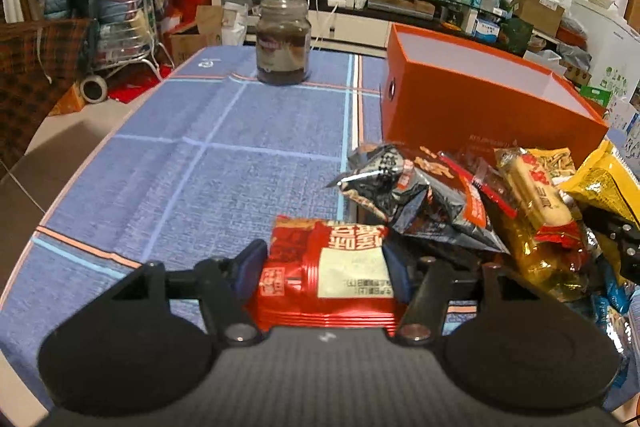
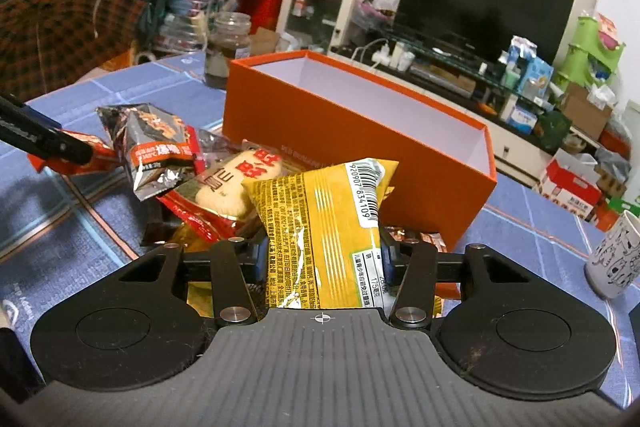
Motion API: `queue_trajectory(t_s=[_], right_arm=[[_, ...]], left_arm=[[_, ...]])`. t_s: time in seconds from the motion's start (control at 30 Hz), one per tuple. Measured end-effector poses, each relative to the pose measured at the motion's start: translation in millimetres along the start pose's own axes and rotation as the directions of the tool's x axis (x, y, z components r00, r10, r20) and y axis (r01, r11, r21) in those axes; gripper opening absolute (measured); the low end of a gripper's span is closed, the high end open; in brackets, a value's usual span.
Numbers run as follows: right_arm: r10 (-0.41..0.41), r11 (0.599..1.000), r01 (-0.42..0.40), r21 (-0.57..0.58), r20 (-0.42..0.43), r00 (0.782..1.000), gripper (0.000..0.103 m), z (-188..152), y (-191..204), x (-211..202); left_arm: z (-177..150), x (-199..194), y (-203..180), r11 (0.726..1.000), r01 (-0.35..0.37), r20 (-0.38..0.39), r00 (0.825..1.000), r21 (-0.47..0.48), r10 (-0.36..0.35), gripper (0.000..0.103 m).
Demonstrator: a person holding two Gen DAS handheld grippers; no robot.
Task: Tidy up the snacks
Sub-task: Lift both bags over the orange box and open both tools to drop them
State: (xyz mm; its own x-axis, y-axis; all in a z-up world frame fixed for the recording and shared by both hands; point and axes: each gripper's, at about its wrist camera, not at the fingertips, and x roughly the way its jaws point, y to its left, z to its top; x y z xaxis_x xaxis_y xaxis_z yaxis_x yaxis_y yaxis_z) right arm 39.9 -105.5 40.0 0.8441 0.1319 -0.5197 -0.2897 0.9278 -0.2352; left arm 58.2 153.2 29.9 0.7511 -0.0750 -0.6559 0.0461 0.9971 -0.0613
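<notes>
In the left wrist view my left gripper (image 1: 324, 259) is shut on a red snack packet (image 1: 320, 275), its pads pressing on both of its sides just above the blue tablecloth. To its right lies a pile of snacks: a black packet (image 1: 400, 195) and a clear pack of crackers (image 1: 536, 195). Behind the pile stands an open orange box (image 1: 480, 107) with nothing visible inside. In the right wrist view my right gripper (image 2: 322, 253) is shut on a yellow snack packet (image 2: 320, 203), held upright over the pile in front of the orange box (image 2: 320, 115).
A glass jar (image 1: 283, 39) with dark contents stands at the far end of the table. A white patterned mug (image 2: 612, 259) stands to the right of the box. The blue checked tablecloth (image 1: 180, 167) is bare on the left, where the table edge curves away.
</notes>
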Motion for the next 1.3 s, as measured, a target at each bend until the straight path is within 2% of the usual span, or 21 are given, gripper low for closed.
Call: queue_trajectory(t_s=[0.17,0.3,0.4,0.77,1.13,1.3], right_arm=[[0.002,1.0,-0.002,0.002,0.005,1.0,0.035,-0.6,-0.6,-2.5],[0.011,1.0,-0.011,-0.003,0.005,1.0,0.035,-0.8,1.8,-2.8],[0.015,1.0,-0.015,-0.01,0.0,1.0,0.035,-0.9,3.5,-2.8],[0.02,1.0,-0.02,-0.007,-0.002,1.0,0.035,-0.7,3.2,-3.3],[0.032,0.999,-0.033,0.007,0.033,0.999,0.035,8.5,1.8,-15.6],[0.051,0.995,-0.055,0.089,0.046,0.998,0.034,21.3,-13.8,-26.0]], left_arm=[[1.7,-14.6,-2.0,0.999,-0.025,0.038,0.999,0.025,0.024,0.06],[6.7,-28.2,-2.3,1.0,-0.008,0.075,0.997,0.016,0.006,0.06],[9.7,-34.2,-8.0,0.998,-0.023,0.103,0.995,0.053,0.018,0.06],[11.1,-43.1,-7.0,0.999,-0.01,0.117,0.993,0.043,0.005,0.059],[31.0,-65.8,-29.6,0.997,0.036,0.189,0.981,0.072,-0.049,0.059],[56.3,-52.3,-50.9,0.992,0.088,0.191,0.976,0.086,-0.103,0.059]])
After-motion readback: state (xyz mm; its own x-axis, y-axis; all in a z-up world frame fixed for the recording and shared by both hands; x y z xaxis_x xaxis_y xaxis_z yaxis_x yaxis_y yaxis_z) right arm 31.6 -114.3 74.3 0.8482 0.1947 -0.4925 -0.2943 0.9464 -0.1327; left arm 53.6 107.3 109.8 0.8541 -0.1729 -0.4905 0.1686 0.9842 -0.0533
